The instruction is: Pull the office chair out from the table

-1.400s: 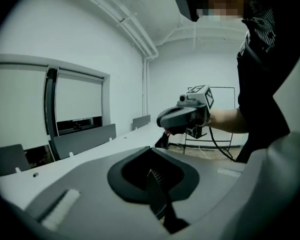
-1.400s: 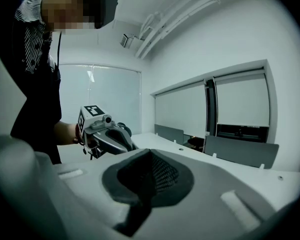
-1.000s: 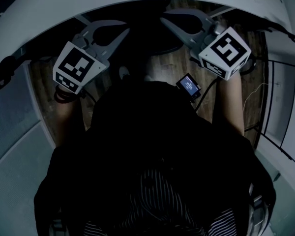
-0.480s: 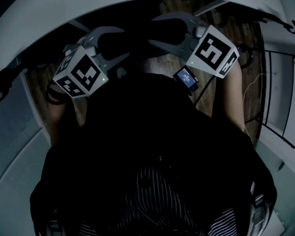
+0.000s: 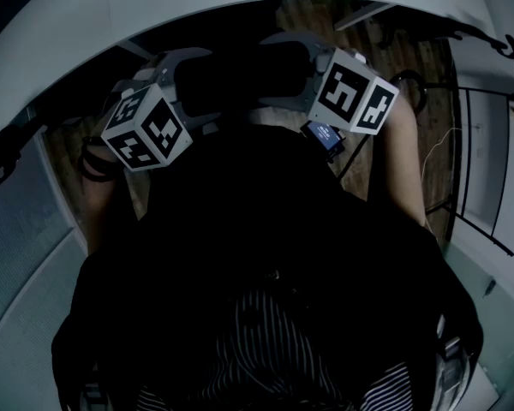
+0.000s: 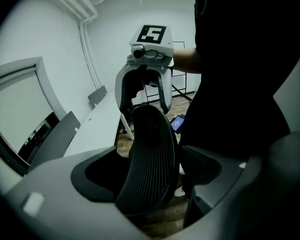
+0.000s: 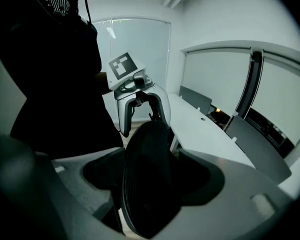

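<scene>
The office chair's black ribbed backrest (image 6: 150,159) stands edge-on between the jaws of my left gripper (image 6: 150,186). The jaws have just been opening and do not press on it. In the right gripper view the same backrest (image 7: 147,174) fills the gap of my right gripper (image 7: 150,184), whose jaws have also just been opening. Each gripper sees the other astride the backrest's top edge: the right gripper (image 6: 144,109) and the left gripper (image 7: 142,121). From the head view both grippers, left (image 5: 212,88) and right (image 5: 270,71), flank the dark backrest (image 5: 240,80) under the white table (image 5: 111,24).
The long white table (image 6: 97,124) runs away with grey chairs (image 6: 55,136) along it, also seen in the right gripper view (image 7: 255,146). A small device with a lit screen (image 5: 324,135) hangs at the person's waist. Wooden floor lies below; glass walls stand behind.
Both grippers have sunk and rolled, their marker cubes turned. Their jaws, shut a second ago, now stand apart on either side of the chair's backrest.
</scene>
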`<action>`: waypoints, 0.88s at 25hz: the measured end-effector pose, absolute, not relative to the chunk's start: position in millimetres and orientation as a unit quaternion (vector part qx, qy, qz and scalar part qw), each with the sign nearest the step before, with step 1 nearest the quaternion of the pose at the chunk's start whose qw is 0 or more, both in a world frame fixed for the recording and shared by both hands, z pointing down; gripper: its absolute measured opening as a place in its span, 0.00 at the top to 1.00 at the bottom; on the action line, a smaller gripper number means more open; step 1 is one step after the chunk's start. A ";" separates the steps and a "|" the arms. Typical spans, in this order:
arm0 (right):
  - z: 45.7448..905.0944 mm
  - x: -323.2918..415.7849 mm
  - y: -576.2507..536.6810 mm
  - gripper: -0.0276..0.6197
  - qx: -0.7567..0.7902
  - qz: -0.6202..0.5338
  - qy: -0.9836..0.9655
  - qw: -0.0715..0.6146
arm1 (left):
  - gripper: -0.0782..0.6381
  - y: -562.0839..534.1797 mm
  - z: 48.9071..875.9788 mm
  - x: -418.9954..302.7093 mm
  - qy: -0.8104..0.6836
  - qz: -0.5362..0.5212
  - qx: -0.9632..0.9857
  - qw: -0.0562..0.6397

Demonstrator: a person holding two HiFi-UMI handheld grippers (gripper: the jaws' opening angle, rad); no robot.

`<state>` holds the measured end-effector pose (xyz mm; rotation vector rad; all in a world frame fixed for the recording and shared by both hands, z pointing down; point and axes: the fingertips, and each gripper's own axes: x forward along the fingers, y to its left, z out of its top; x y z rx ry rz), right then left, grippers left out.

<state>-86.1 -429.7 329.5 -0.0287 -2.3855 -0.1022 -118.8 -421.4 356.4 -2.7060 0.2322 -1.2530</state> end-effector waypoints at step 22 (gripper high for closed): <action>390.0 -95.7 -445.5 0.33 -0.068 -0.009 -0.897 0.437 | 0.19 -441.9 420.8 -126.2 0.046 -0.501 -0.861 0.074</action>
